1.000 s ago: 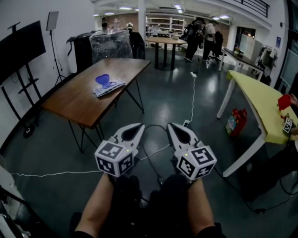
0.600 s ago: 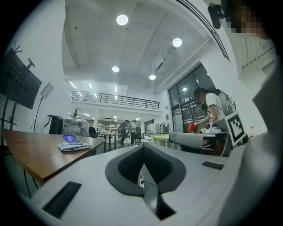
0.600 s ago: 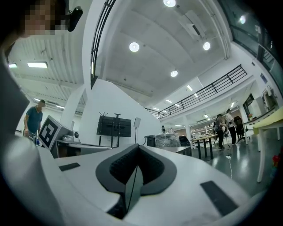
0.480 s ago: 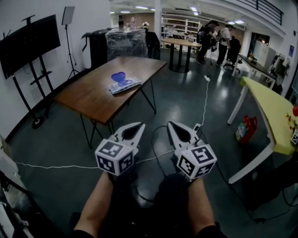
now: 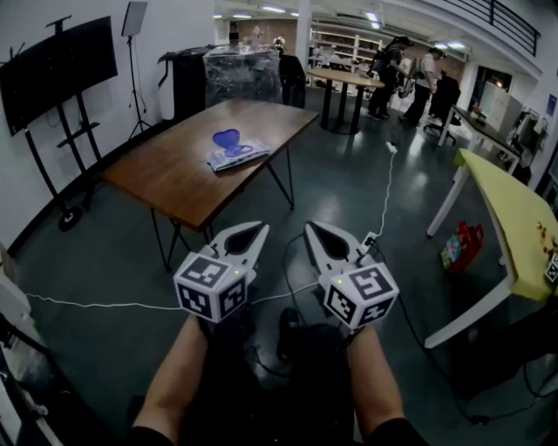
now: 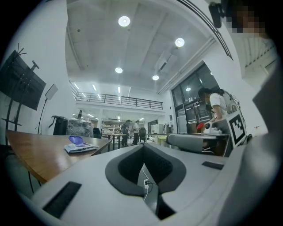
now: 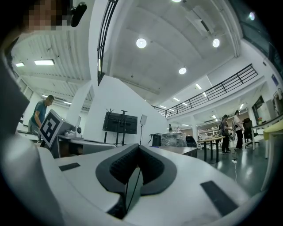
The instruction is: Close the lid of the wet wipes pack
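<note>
Task not started: blue lid [image 5: 227, 138] is standing open.
The wet wipes pack [image 5: 232, 157] is lying on the worktop [image 5: 170, 179], well apart from the left hand-held gripper [image 5: 258, 229] and right hand-held gripper [image 5: 311, 229], both shut and holding nothing.

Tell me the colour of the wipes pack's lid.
Blue lid, clearest in the head view.

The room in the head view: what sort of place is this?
Probably an open lab or studio workspace. A big screen stands on a rolling stand, a light panel sits on a tripod, there are several worktables such as the brown table, and cables trail over the dark floor.
</note>
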`<state>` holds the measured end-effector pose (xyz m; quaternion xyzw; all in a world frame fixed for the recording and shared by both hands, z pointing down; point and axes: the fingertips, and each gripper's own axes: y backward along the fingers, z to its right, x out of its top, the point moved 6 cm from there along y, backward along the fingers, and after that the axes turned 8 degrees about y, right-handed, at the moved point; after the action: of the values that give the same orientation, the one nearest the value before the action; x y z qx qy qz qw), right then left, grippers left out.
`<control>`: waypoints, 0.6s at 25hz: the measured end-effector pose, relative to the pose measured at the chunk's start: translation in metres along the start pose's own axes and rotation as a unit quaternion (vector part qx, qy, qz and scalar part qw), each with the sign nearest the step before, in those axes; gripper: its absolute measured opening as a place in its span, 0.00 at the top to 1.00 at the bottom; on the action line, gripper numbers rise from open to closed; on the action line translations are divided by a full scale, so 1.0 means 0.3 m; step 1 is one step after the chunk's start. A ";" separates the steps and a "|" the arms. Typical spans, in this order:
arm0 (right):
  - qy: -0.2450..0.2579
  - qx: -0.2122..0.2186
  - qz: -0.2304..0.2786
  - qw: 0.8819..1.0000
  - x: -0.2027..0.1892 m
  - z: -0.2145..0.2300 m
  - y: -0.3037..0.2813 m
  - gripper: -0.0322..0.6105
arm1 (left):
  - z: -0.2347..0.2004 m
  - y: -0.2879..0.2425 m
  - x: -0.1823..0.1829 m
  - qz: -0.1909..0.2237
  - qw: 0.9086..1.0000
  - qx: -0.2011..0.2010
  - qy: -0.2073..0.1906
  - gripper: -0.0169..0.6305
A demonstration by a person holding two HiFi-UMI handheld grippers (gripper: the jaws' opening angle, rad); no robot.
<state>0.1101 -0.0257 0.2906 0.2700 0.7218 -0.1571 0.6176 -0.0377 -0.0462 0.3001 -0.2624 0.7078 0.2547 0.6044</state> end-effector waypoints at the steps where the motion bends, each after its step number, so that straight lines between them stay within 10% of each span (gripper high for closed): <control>1: 0.002 0.003 0.000 1.000 0.001 0.003 -0.011 0.94 | -0.007 -0.004 -0.001 -0.002 1.000 0.002 -0.001 0.96; 15: 0.013 0.030 0.000 0.999 -0.042 0.045 -0.267 0.94 | -0.242 -0.103 0.037 -0.013 0.999 0.035 -0.020 0.96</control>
<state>0.0753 -0.1003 0.2919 0.2905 0.7250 -0.1753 0.5994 -0.0706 -0.1187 0.2981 -0.2455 0.7005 0.2270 0.6305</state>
